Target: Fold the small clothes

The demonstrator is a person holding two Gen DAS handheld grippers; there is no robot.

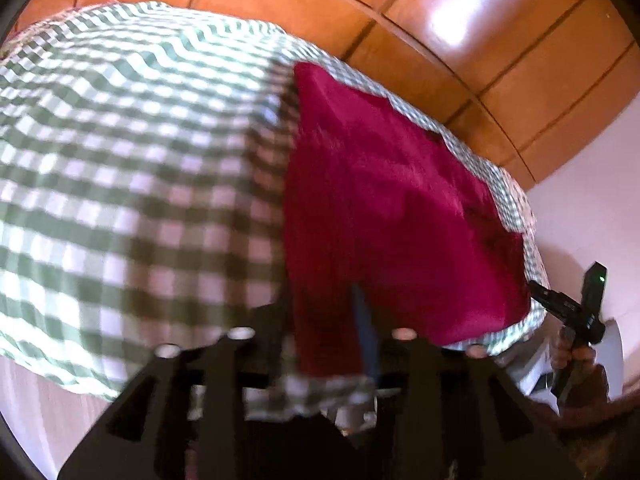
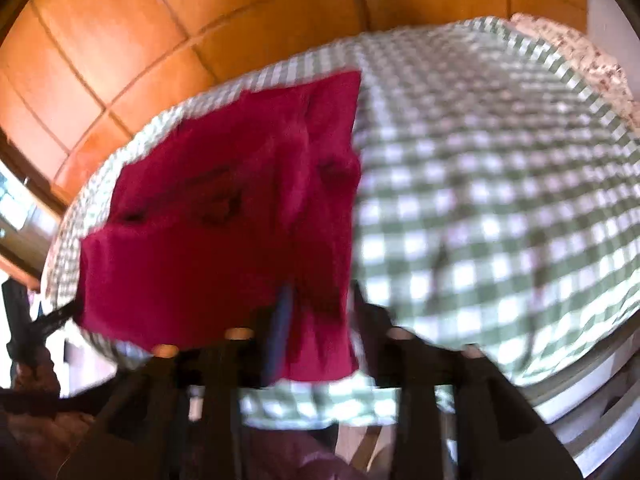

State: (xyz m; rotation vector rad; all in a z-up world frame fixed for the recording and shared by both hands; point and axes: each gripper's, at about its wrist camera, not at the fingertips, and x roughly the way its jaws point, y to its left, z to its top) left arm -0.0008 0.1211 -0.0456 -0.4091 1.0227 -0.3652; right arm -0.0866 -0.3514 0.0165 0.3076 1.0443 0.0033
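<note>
A soft crimson garment (image 1: 392,208) lies flat on the green-and-white checked cloth (image 1: 132,184) over the surface. Left hand-held gripper (image 1: 326,320) and right hand-held gripper (image 2: 316,316) both stand apart, near its hem.

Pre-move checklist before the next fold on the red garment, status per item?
1. Red garment lies on the checkered cloth: ok.
2. Garment flat: not ok, creases show in the right wrist view.
3. Left gripper free of fabric: cannot tell, the near edge sits between the fingers and the picture is blurred.
4. Right gripper free of fabric: cannot tell, same reason.
5. Grippers apart from each other: ok, the right one sits off the garment's far corner.
6. Sharp view for aiming: not ok, both blurred.
</note>
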